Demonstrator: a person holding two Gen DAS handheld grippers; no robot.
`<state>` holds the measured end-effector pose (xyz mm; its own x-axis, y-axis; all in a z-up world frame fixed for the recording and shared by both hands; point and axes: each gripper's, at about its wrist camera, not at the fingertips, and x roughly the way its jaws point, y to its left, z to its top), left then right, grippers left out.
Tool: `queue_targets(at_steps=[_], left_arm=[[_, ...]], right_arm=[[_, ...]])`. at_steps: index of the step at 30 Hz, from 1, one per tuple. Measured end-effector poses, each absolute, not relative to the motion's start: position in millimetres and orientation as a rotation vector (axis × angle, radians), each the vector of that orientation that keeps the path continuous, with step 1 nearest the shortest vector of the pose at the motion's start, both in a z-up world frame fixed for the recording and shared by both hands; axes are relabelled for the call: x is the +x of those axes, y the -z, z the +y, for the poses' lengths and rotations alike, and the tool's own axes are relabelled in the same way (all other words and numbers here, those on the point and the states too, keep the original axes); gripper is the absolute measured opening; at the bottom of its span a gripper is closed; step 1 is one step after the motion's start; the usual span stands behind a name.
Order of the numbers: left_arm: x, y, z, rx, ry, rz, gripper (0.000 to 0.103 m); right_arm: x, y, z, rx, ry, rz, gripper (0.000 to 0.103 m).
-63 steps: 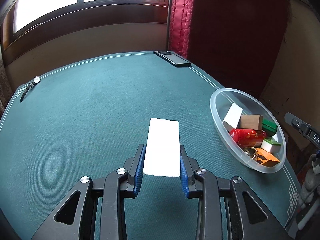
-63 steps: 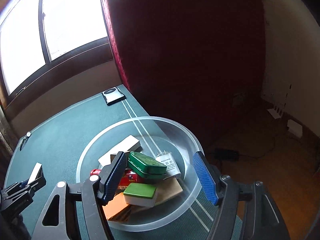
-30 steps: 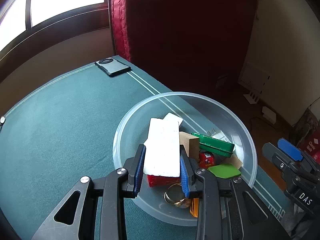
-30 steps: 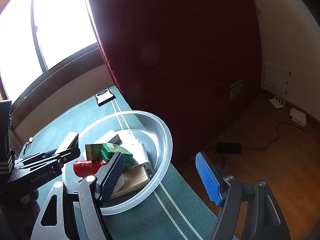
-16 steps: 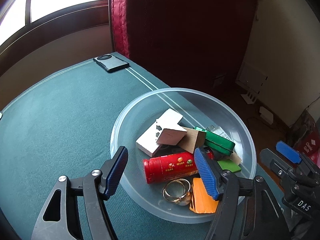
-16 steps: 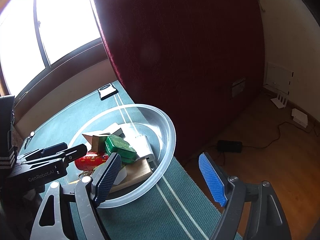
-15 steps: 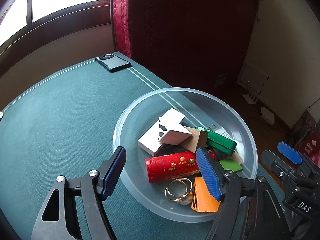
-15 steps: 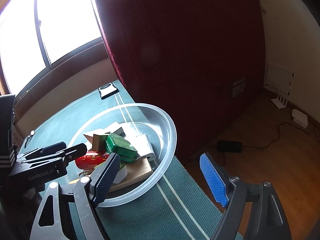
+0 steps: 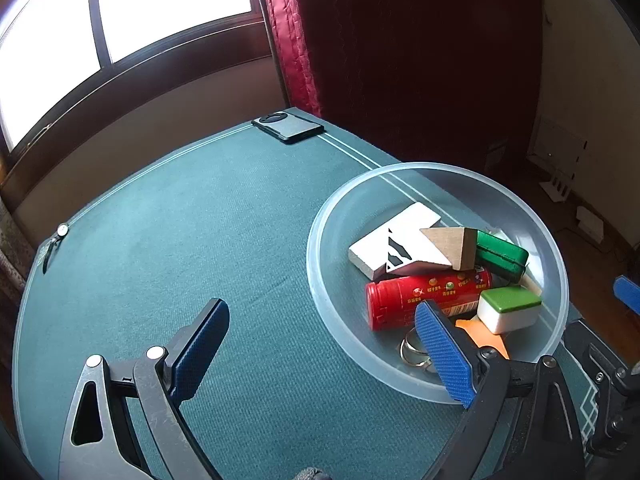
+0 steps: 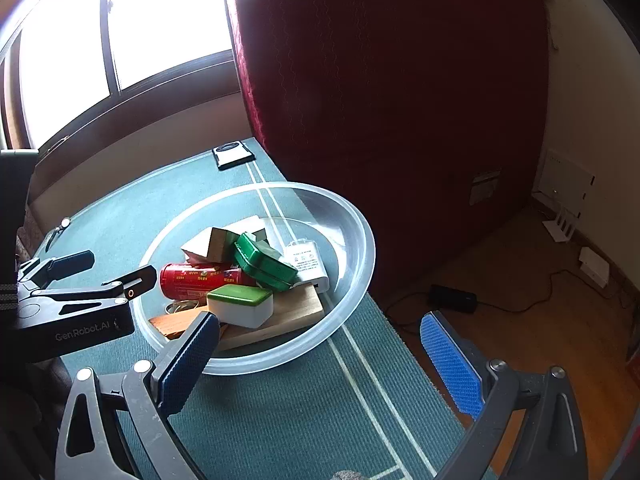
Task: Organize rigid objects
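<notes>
Left gripper (image 9: 322, 340) jaws were opening, nothing between them, its right finger over the near-left rim of the clear bowl (image 9: 320, 280). Right gripper (image 10: 322, 354) was also opening and empty, just near of the bowl. Bowl sat by the table's right edge, holding a red can (image 9: 424, 294), white box (image 9: 394, 240), green tin (image 9: 500, 254), green-topped block (image 9: 508, 308). Bare green cloth (image 9: 180, 232) lay left. Far: phone (image 9: 288, 126) near the curtain (image 9: 296, 40).
</notes>
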<state>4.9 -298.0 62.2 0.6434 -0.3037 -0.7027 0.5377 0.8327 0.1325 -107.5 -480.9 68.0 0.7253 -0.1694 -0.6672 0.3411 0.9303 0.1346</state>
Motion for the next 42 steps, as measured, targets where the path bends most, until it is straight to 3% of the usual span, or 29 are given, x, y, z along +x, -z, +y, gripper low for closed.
queue_targets(at_steps=[42], left_arm=[[-36, -72, -286, 0.4, 0.49, 0.7, 0.099]], right_arm=[[-115, -73, -452, 0.143, 0.31, 0.722, 0.103]])
